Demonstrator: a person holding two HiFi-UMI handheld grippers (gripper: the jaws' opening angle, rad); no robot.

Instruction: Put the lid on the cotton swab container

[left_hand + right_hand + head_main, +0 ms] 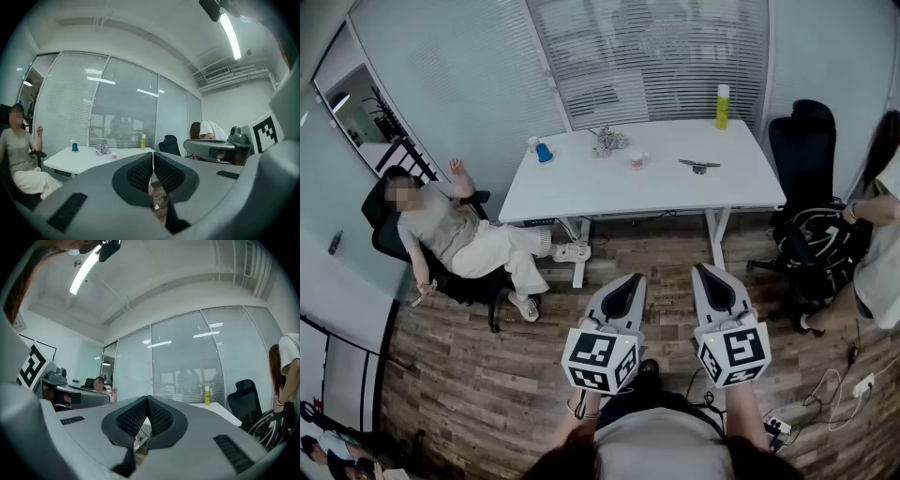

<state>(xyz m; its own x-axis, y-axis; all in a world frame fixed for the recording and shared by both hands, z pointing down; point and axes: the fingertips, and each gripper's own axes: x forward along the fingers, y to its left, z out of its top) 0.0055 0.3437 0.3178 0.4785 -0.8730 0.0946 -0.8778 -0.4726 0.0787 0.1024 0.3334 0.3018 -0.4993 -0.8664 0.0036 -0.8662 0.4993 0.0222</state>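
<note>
Left tool (pixel 629 281) and right tool (pixel 704 272) are both shut, nothing held. Swab tub (pixel 638 159), I think, sits on the surface (pixel 581 192) well ahead. Step closer first, then open up.

Yellow bottle (pixel 723 105) on white table (pixel 581 185); seated person (pixel 457 239).

small cotton swab container (pixel 638 159) stands upright on the white table (pixel 675 192).
</note>
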